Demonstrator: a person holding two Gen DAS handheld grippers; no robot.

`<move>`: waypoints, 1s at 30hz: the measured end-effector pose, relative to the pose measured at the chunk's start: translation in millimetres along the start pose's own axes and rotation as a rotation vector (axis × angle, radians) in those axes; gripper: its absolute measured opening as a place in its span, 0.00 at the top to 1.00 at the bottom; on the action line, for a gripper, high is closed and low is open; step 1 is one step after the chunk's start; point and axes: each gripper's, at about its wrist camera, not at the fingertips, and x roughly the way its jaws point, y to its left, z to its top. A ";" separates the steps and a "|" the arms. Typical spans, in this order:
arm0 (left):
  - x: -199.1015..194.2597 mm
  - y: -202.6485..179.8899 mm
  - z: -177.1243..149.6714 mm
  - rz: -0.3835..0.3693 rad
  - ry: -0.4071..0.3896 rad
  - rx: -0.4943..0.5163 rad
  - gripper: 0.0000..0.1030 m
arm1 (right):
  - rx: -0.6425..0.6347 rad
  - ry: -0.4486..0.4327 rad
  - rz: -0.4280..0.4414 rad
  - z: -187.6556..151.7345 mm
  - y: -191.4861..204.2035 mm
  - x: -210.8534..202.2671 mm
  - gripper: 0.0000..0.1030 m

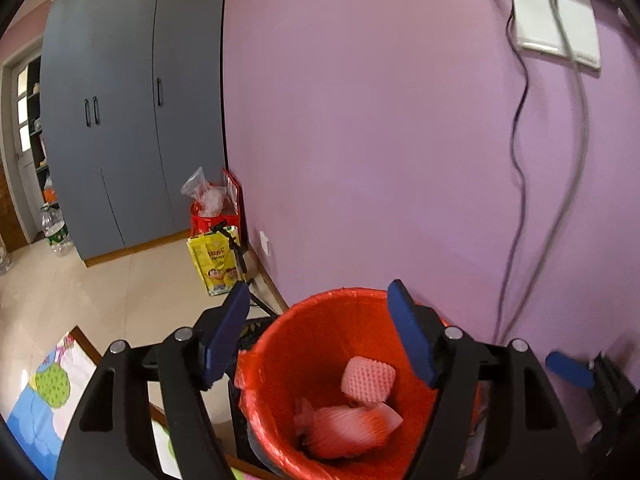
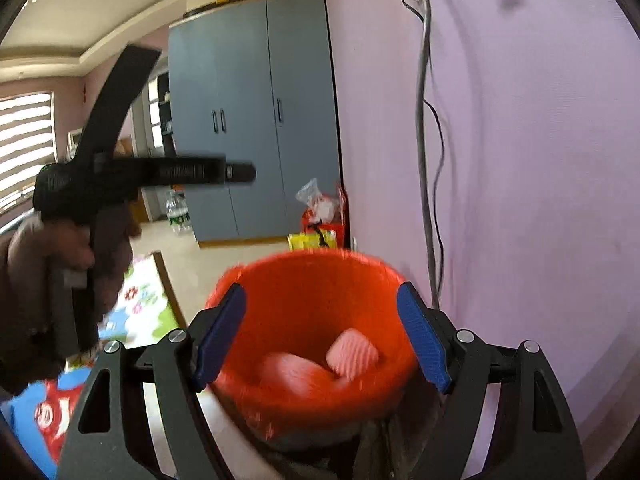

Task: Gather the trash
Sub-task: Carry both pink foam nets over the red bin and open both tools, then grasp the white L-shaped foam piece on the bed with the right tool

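1. From my right tool (image 2: 320,336) the view is smeared; the bin's base is cut off below, and the left hand (image 2: 60,256) gripping its handle blocks the floor mat (image 2: 144,300).
2. Beyond both tools: grey wardrobe (image 1: 120,120), yellow bag (image 1: 216,260) by the purple wall (image 1: 380,120), cables (image 1: 516,160) hanging down.
3. Red-lined bin (image 1: 320,332) sits just ahead of and beneath my left tool (image 1: 320,336) — two pink foam wrappers (image 1: 368,376) lie inside, the lower one blurred.
4. Both tools released — blue pads spread, nothing between them.
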 end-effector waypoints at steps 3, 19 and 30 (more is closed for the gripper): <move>-32.2 -3.8 -4.8 0.037 -0.021 0.027 0.17 | 0.006 0.021 0.008 -6.2 5.4 -18.3 0.29; -259.1 42.9 -84.9 0.246 -0.050 -0.026 0.05 | -0.084 -0.013 0.132 -16.6 104.1 -124.0 0.27; -378.4 101.6 -186.3 0.459 -0.030 -0.126 0.05 | -0.146 0.014 0.261 -40.0 189.2 -166.8 0.21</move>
